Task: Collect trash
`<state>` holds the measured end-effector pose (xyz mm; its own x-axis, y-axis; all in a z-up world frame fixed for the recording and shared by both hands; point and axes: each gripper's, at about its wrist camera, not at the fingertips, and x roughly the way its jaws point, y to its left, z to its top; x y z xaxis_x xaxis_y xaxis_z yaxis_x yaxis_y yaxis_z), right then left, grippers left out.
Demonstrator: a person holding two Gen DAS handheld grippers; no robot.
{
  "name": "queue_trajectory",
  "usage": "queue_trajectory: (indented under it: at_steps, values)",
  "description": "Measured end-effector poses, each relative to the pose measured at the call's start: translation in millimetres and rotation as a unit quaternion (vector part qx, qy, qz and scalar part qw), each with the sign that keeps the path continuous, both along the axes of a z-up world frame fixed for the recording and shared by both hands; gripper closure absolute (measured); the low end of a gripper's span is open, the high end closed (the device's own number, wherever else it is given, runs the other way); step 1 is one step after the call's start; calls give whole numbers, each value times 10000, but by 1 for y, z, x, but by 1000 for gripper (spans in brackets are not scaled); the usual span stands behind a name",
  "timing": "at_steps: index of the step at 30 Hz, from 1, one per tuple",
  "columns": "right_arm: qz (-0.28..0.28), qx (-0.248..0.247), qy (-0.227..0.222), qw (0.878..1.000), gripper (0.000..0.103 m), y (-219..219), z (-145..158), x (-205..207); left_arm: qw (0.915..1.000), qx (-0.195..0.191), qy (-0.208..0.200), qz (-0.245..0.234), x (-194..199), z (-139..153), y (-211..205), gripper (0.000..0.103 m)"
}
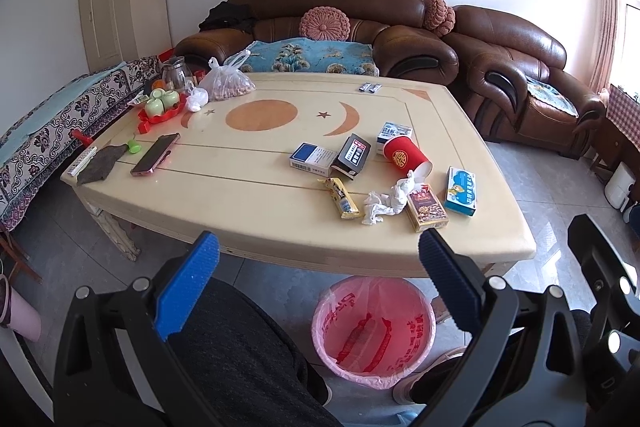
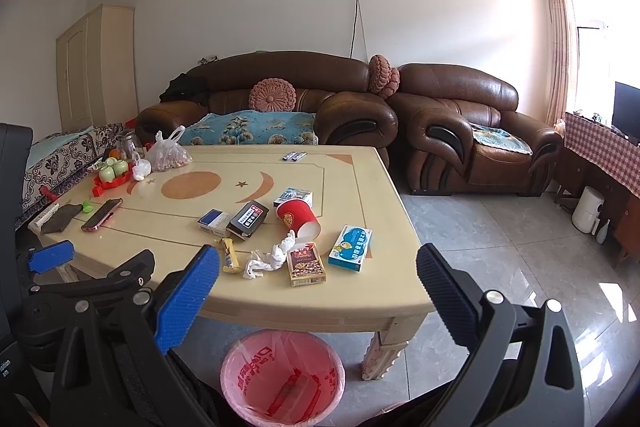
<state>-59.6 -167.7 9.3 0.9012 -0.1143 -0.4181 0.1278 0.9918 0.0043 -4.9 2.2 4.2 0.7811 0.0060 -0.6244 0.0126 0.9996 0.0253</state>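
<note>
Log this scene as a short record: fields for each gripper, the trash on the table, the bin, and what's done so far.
left gripper: open, empty, short of the table
right gripper: open, empty
trash: red paper cup on its side, crumpled tissue, yellow wrapper, several small boxes
bin: pink liner, on the floor by the table's near edge
progress: nothing grasped
</note>
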Motion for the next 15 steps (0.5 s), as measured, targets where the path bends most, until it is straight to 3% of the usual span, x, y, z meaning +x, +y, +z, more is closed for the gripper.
queue_trajectory:
  at_steps: [15]
  values:
    - [11, 17, 0, 10000, 6, 0, 0, -1, 10000, -21, -19, 17, -2, 2, 3, 5]
